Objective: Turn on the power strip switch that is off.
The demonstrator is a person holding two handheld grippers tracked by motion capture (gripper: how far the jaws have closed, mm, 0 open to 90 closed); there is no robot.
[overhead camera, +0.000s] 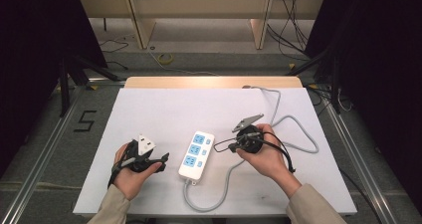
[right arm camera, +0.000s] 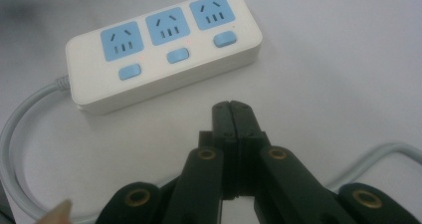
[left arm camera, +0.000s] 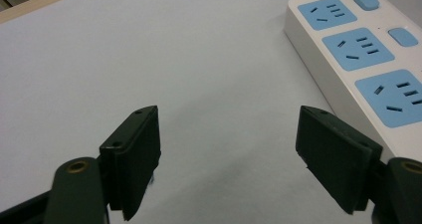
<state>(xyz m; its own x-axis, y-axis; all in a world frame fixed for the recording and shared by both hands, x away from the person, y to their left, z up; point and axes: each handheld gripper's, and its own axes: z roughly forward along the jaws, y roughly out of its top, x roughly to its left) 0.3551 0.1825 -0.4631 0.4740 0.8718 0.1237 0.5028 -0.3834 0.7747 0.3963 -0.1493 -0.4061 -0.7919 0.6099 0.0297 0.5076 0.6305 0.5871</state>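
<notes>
Sleeved forearms (overhead camera: 117, 206), white table (overhead camera: 164, 109), power strip (overhead camera: 196, 156), grey floor (overhead camera: 45, 149), wooden benches (overhead camera: 199, 5)

A white power strip (overhead camera: 196, 156) with three blue sockets lies near the middle of a white table (overhead camera: 149, 109). Its grey cable (overhead camera: 293, 129) leaves the near end, bends around behind the right hand and runs to the far edge of the table. The left gripper (overhead camera: 144, 157) is held just left of the strip. The right gripper (overhead camera: 239, 139) is held just right of it, pointing toward the strip.
</notes>
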